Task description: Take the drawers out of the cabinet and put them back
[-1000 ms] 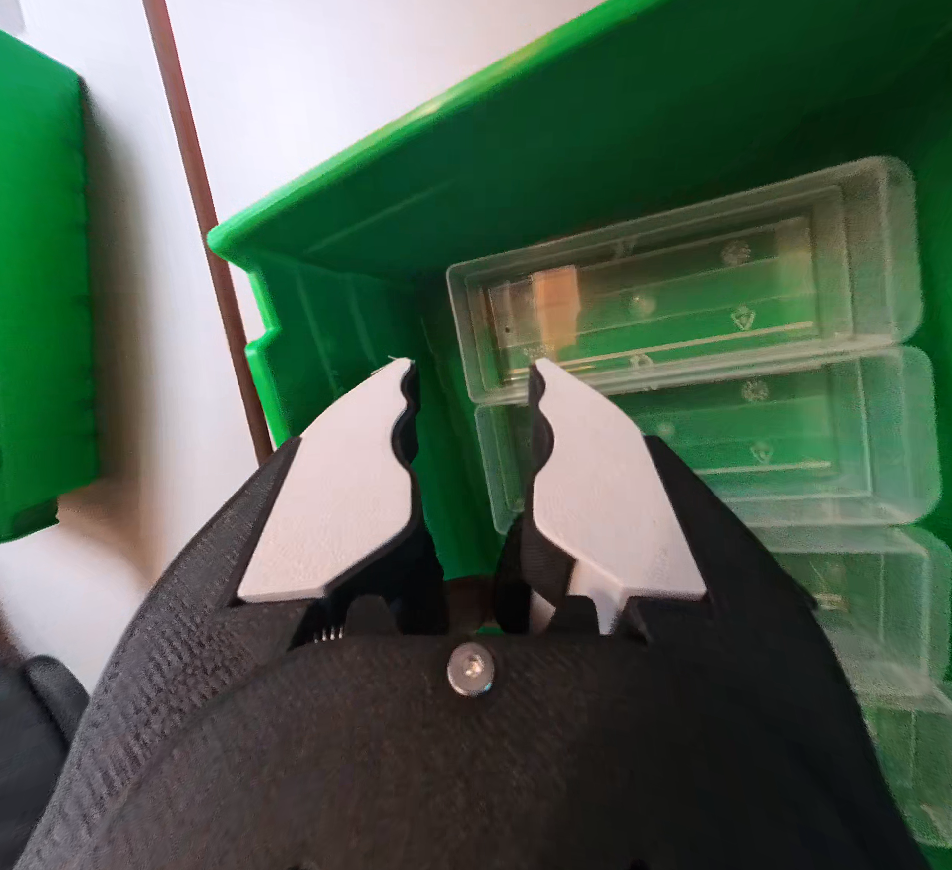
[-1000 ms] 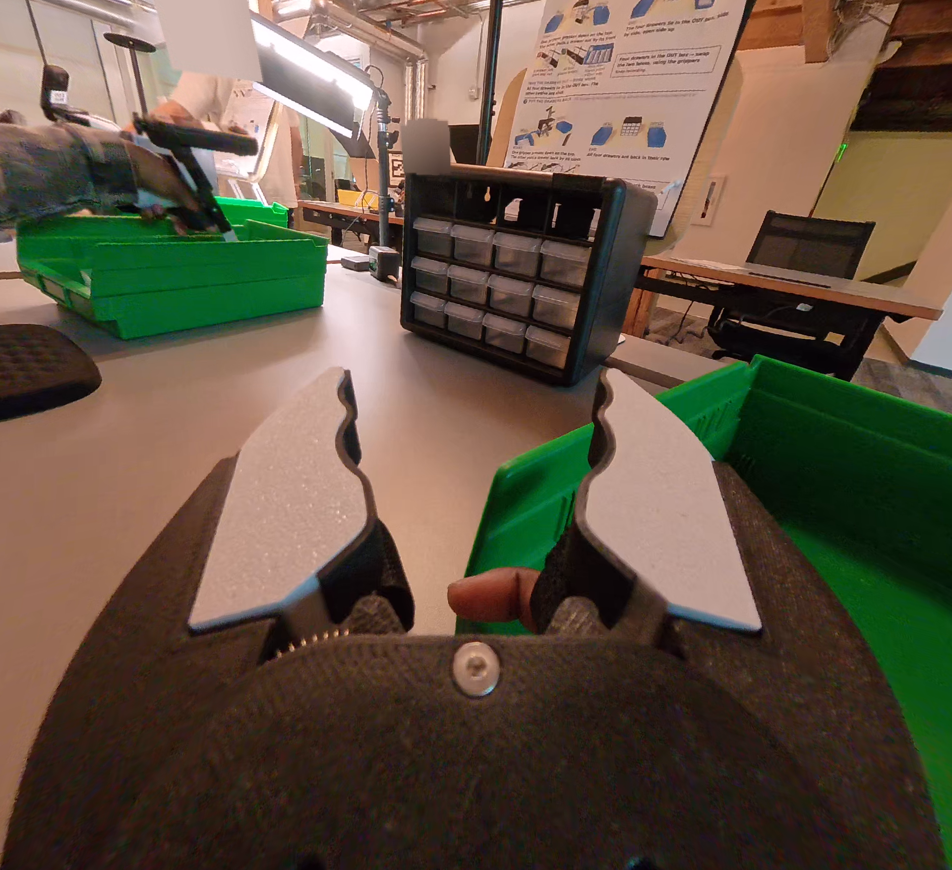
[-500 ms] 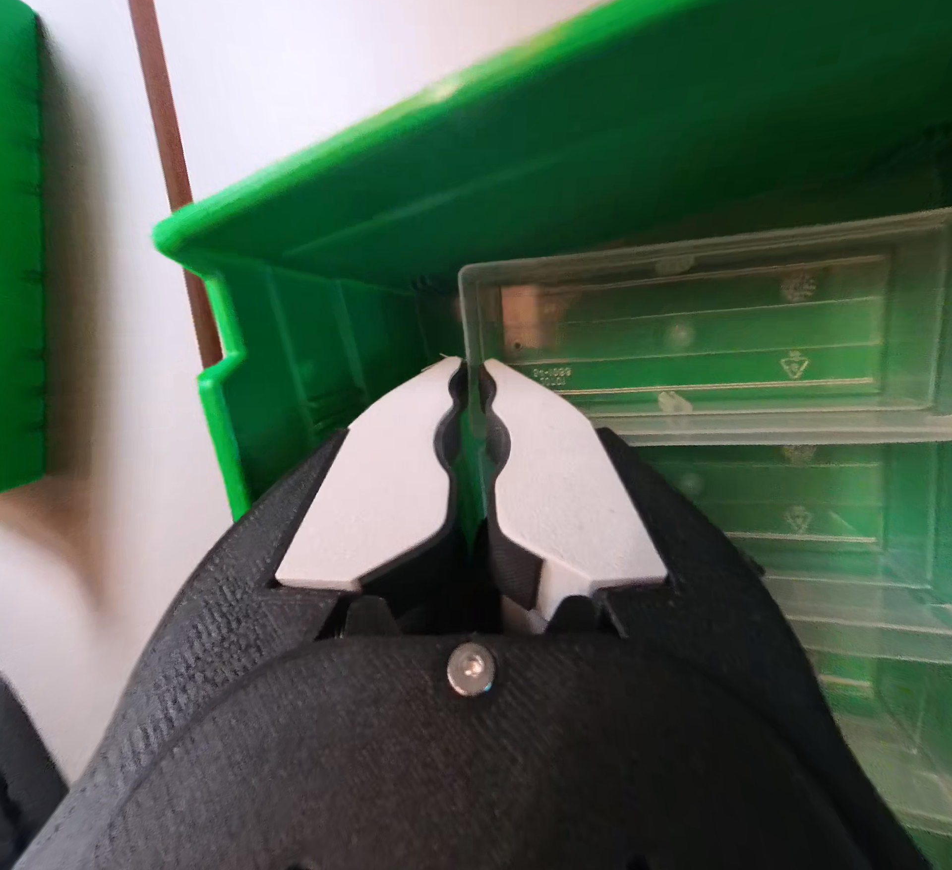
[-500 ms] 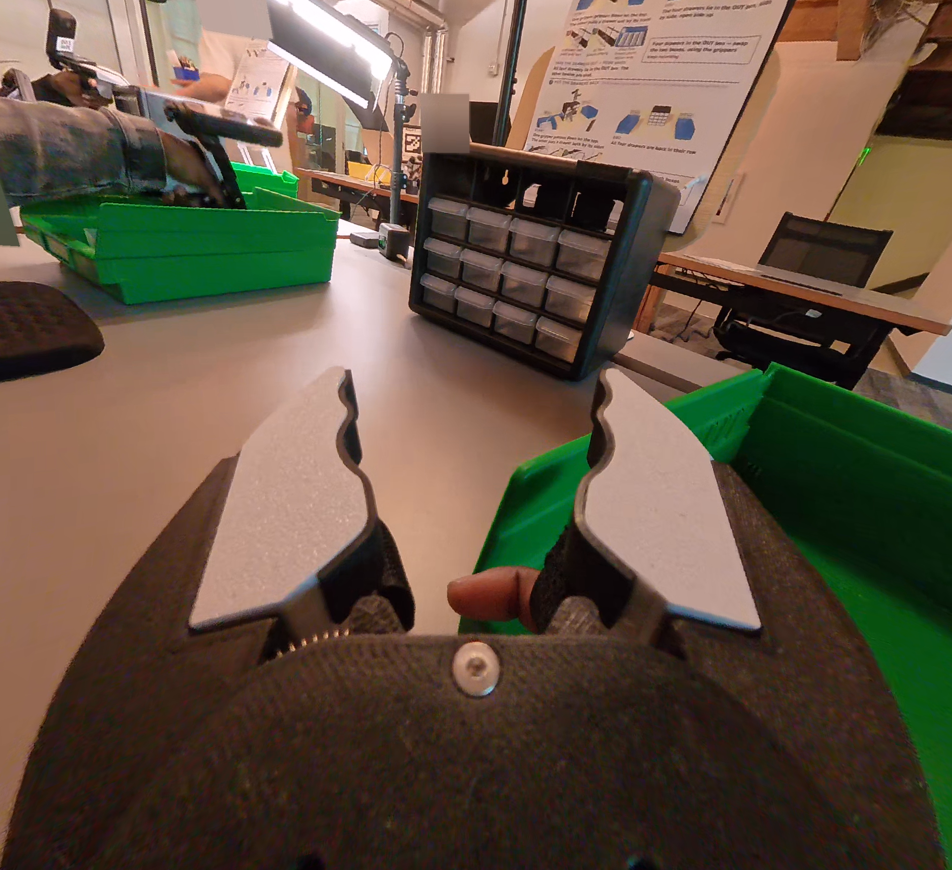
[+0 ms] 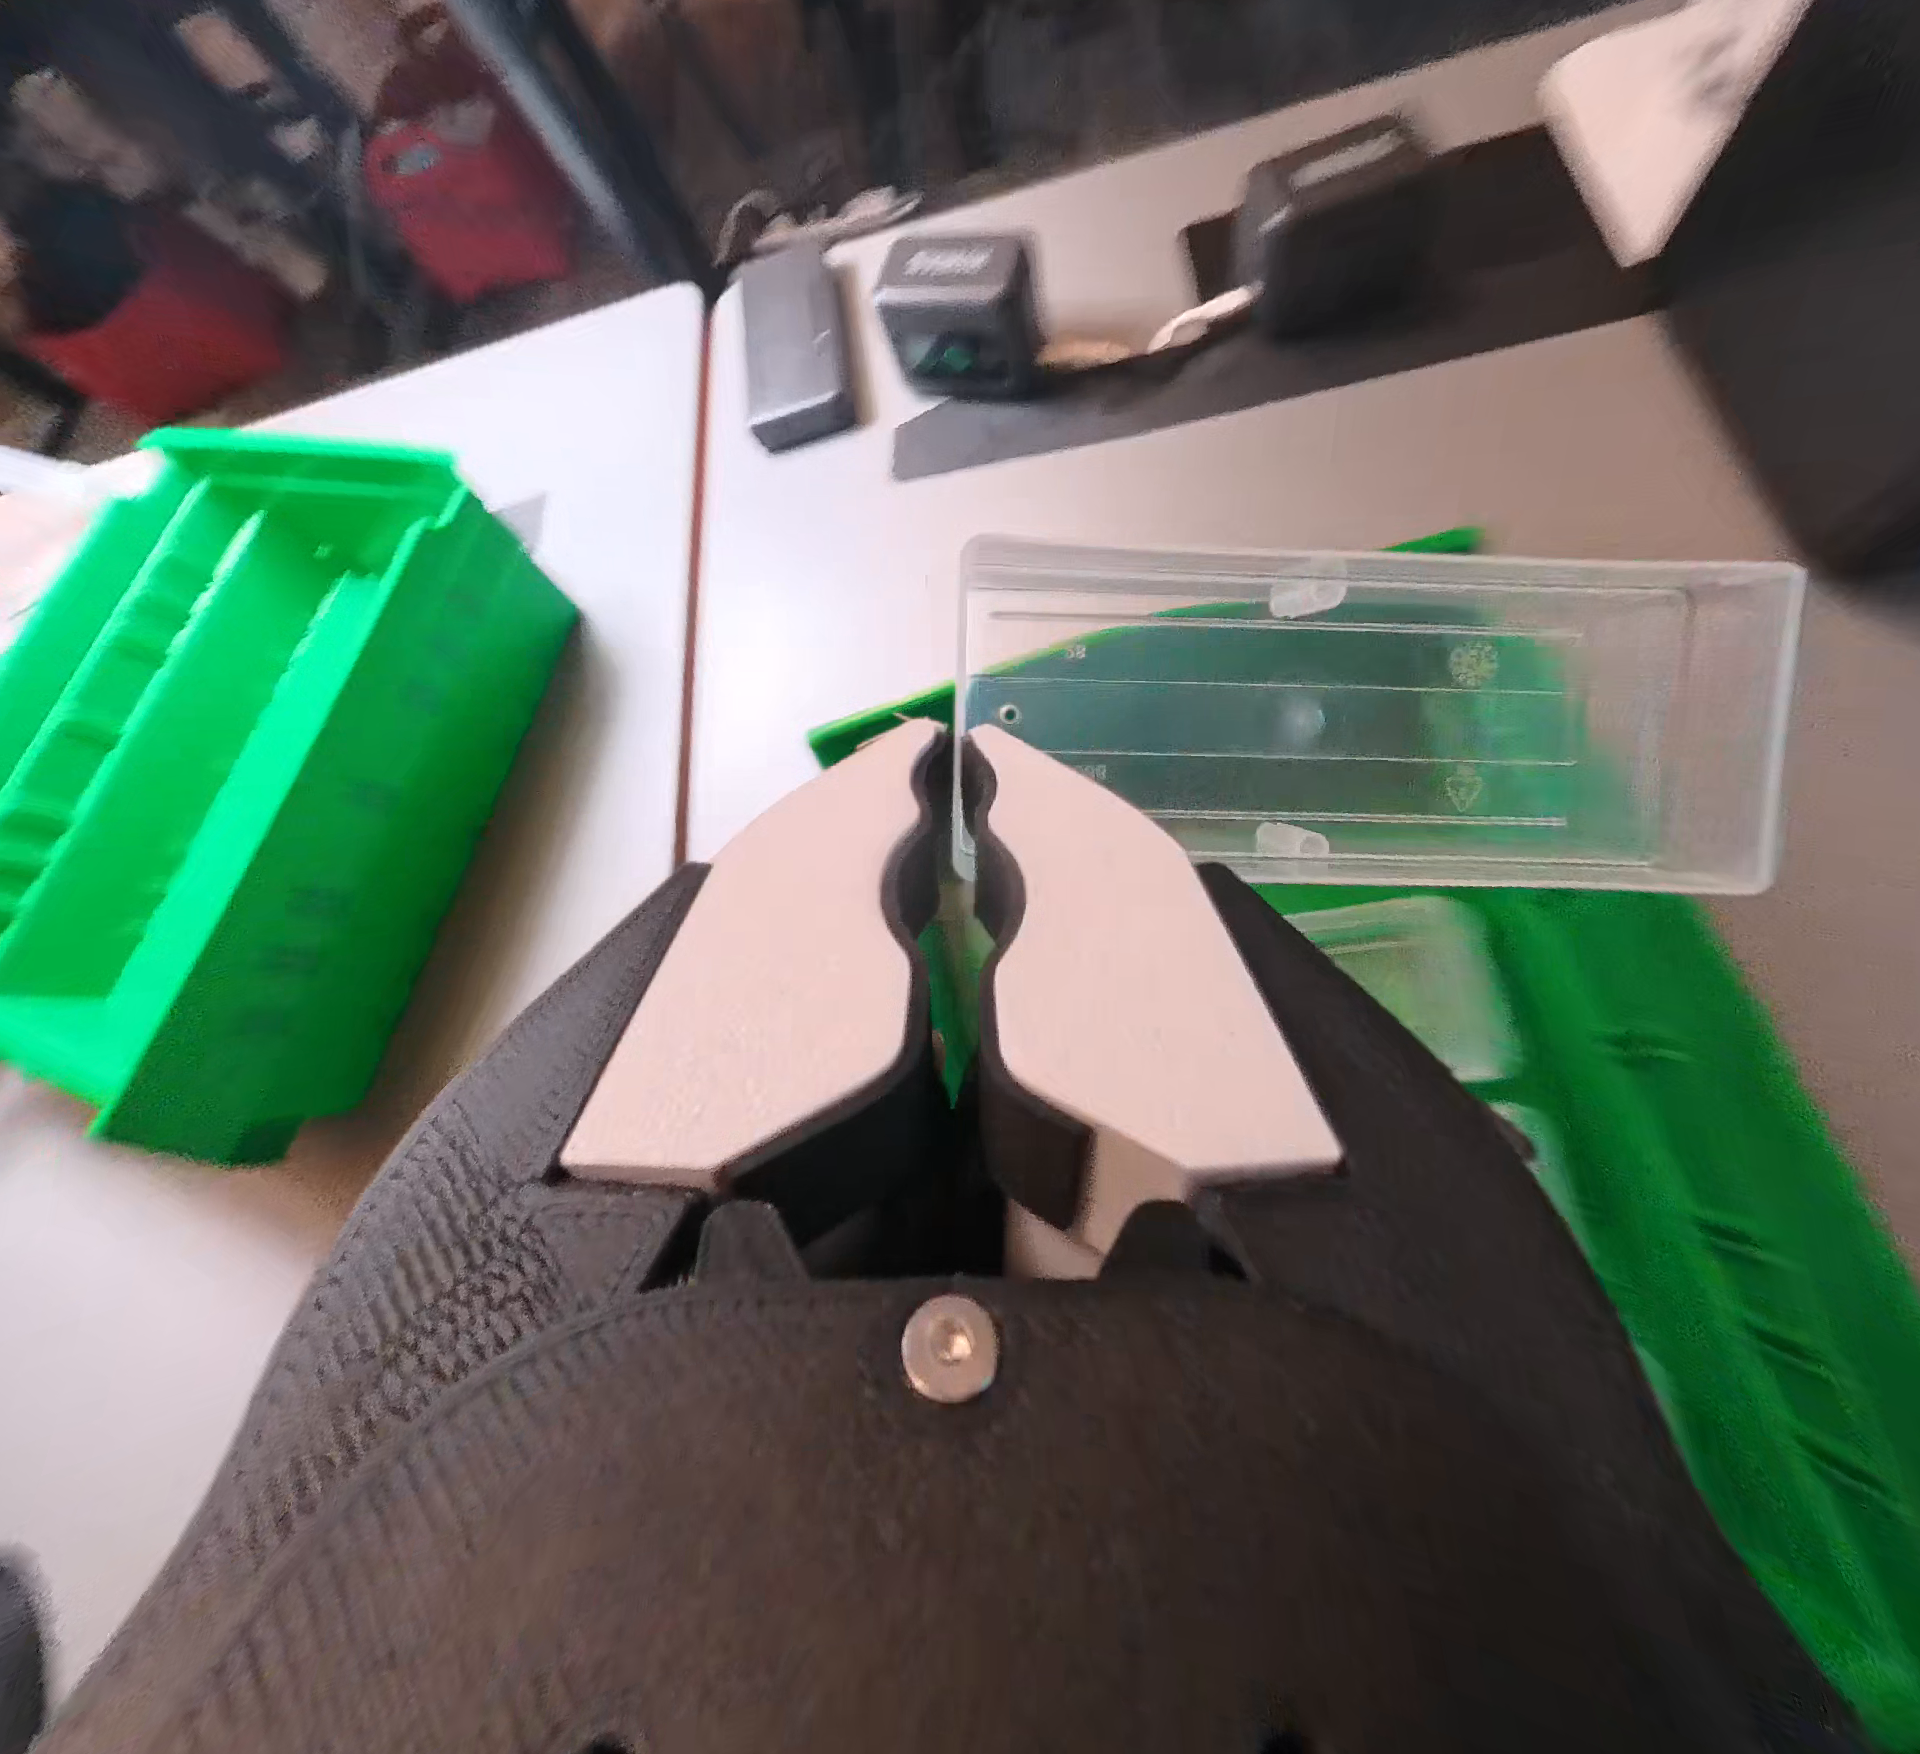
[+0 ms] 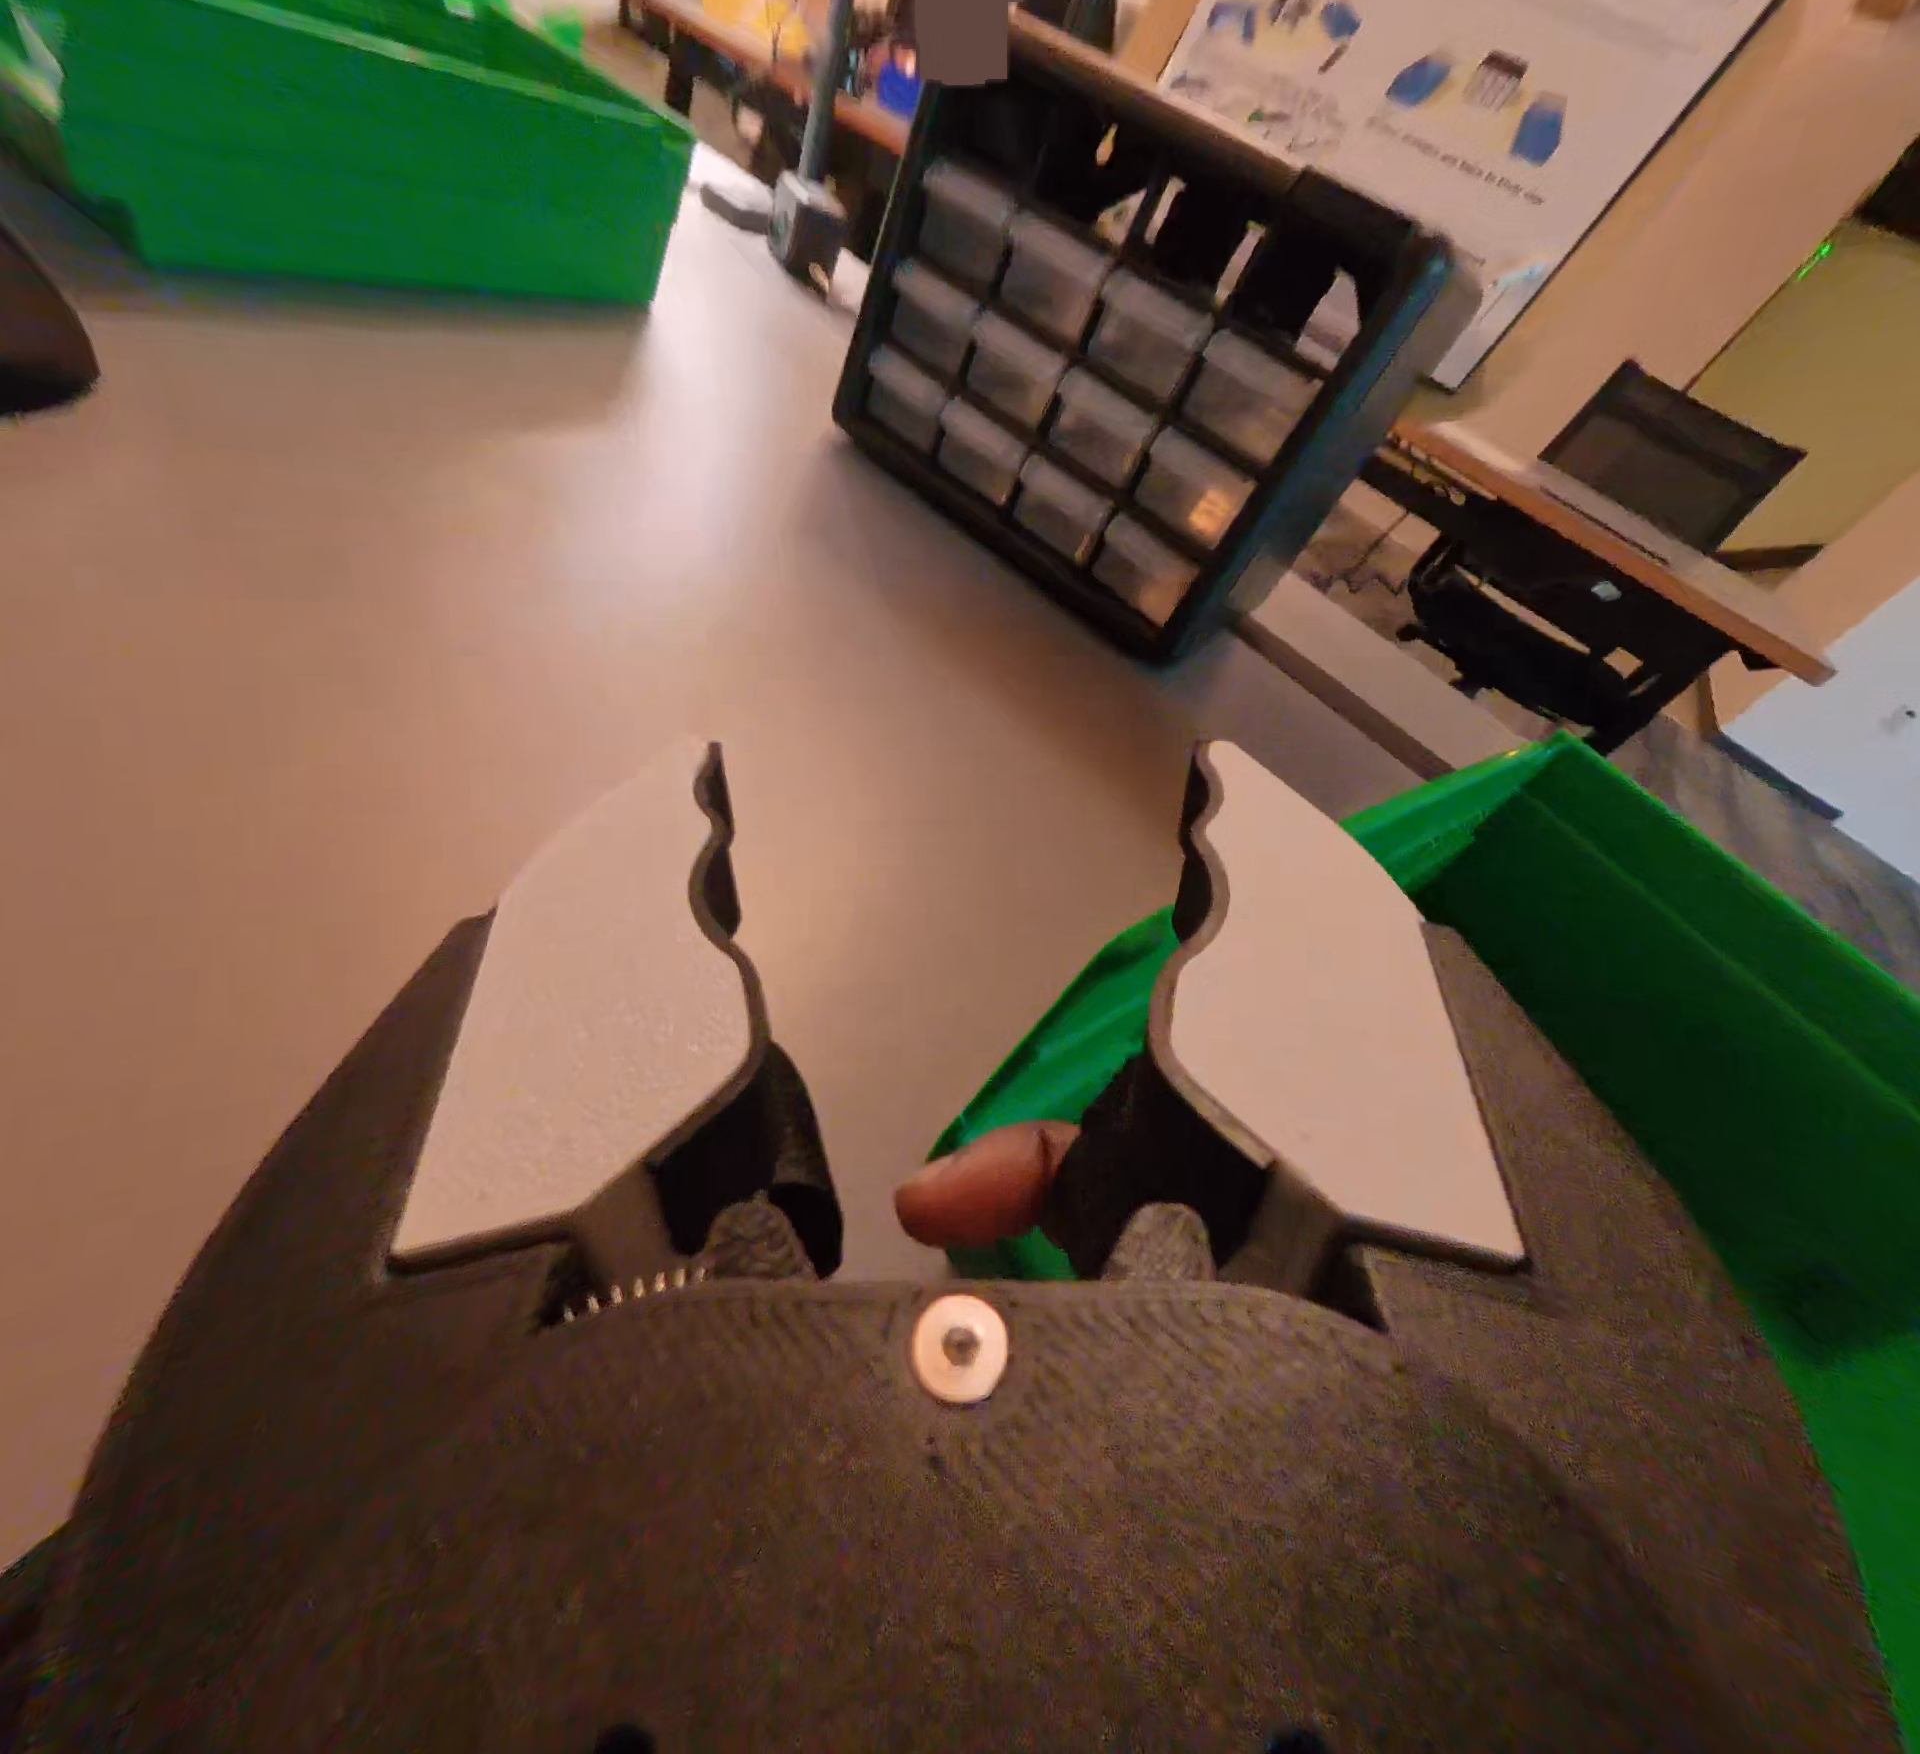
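Since the earlier frame I had lifted the clear plastic drawer [image 5: 1371, 717] out of the green plastic bin [image 5: 1704, 1133]; my left gripper [image 5: 958, 748] clenched its end wall, holding it level above the bin. My right gripper [image 6: 956, 769] hung released over the grey desk [image 6: 364, 613], the black drawer cabinet [image 6: 1132, 374] beyond, top slots empty.

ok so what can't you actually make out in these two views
- Left wrist view: how many other clear drawers lie in the green plastic bin; the held clear plastic drawer and left tool cover them, plus blur.
- Right wrist view: contents of the black drawer cabinet; too blurred. Left tool not seen.
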Demonstrator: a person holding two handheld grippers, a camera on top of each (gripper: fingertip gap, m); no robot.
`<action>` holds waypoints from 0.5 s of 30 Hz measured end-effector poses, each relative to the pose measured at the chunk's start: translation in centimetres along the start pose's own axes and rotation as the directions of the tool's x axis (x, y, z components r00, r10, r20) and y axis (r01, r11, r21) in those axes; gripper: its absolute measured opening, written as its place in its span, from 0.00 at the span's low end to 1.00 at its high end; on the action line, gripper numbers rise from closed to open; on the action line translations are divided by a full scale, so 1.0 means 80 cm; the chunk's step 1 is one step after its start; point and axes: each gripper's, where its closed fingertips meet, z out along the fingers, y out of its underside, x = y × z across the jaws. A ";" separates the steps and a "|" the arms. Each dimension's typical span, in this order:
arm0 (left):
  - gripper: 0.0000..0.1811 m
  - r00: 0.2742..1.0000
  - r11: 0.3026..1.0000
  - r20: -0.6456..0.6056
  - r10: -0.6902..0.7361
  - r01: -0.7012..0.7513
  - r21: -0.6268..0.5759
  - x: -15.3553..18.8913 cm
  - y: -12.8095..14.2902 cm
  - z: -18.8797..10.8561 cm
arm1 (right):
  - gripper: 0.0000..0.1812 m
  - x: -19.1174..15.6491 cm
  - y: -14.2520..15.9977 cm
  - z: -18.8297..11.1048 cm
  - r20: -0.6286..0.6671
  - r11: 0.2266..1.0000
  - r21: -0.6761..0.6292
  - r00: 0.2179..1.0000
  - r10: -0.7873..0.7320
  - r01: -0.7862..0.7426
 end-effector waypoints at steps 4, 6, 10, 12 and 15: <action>0.01 0.966 0.993 -0.252 0.057 -0.029 0.117 0.078 -0.035 -0.042 | 0.45 -0.018 -0.015 0.009 0.024 0.995 -0.022 0.995 -0.094 0.094; 0.01 0.928 0.986 -0.356 0.113 -0.061 0.155 0.123 -0.044 -0.057 | 0.45 -0.028 -0.026 0.015 0.029 0.987 -0.011 0.987 -0.161 0.161; 0.01 0.829 0.970 -0.509 0.231 -0.154 0.189 0.214 -0.044 -0.072 | 0.39 -0.043 -0.052 0.028 -0.021 0.939 0.028 0.939 -0.342 0.343; 0.01 0.775 0.957 -0.562 0.288 -0.217 0.191 0.259 -0.037 -0.073 | 0.34 -0.050 -0.066 0.033 -0.068 0.891 0.052 0.892 -0.447 0.451; 0.01 0.694 0.930 -0.624 0.361 -0.315 0.187 0.322 -0.025 -0.069 | 0.29 -0.064 -0.084 0.042 -0.129 0.789 0.079 0.791 -0.598 0.609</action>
